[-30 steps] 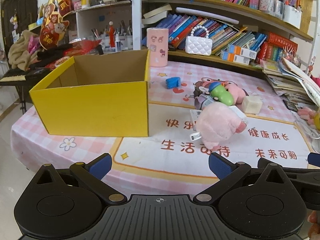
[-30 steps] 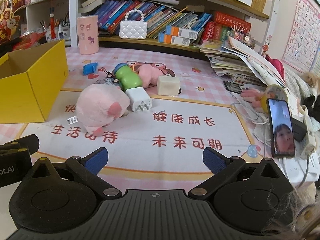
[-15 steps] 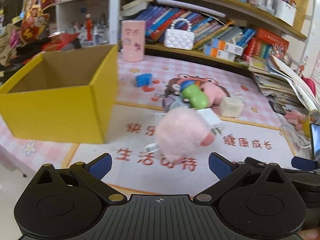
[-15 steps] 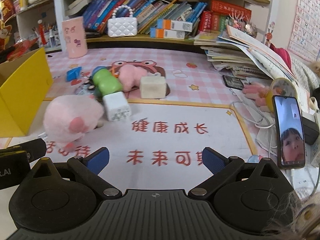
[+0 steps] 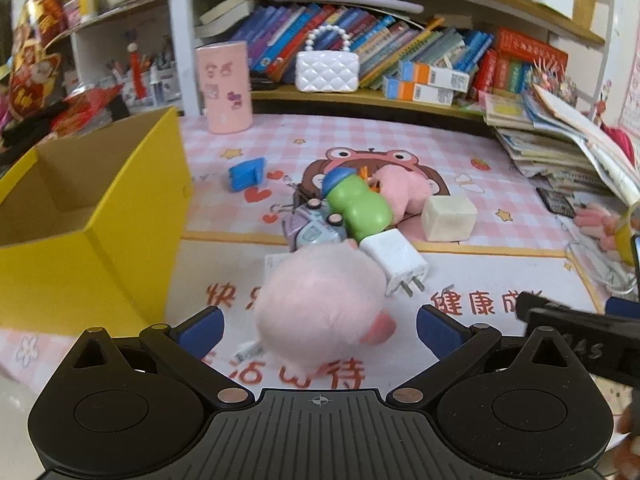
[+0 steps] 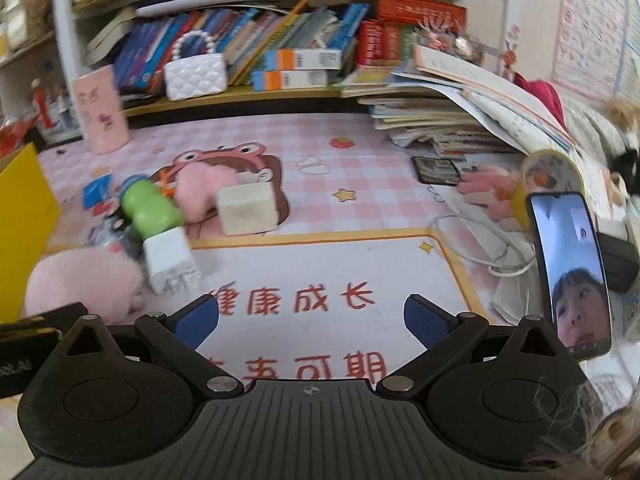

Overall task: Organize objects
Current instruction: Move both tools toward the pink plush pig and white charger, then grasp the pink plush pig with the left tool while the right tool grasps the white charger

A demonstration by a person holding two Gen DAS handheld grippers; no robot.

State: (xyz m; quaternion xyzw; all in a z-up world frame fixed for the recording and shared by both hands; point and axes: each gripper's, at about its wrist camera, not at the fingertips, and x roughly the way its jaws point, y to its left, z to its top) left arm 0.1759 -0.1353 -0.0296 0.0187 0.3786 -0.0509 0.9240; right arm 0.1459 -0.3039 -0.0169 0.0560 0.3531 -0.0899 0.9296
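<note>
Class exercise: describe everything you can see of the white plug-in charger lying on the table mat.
The white charger is a small, smooth, plastic-looking block with rounded edges and two metal prongs pointing towards the camera. It lies flat on the printed mat, angled slightly. The green toy sits just behind it and the fluffy pink plush presses against its near-left side. No cable is seen attached. The right wrist view shows it too. Neither gripper touches it.

Fuzzy pink plush toy (image 5: 320,300); matt cardboard box (image 5: 92,240).
</note>
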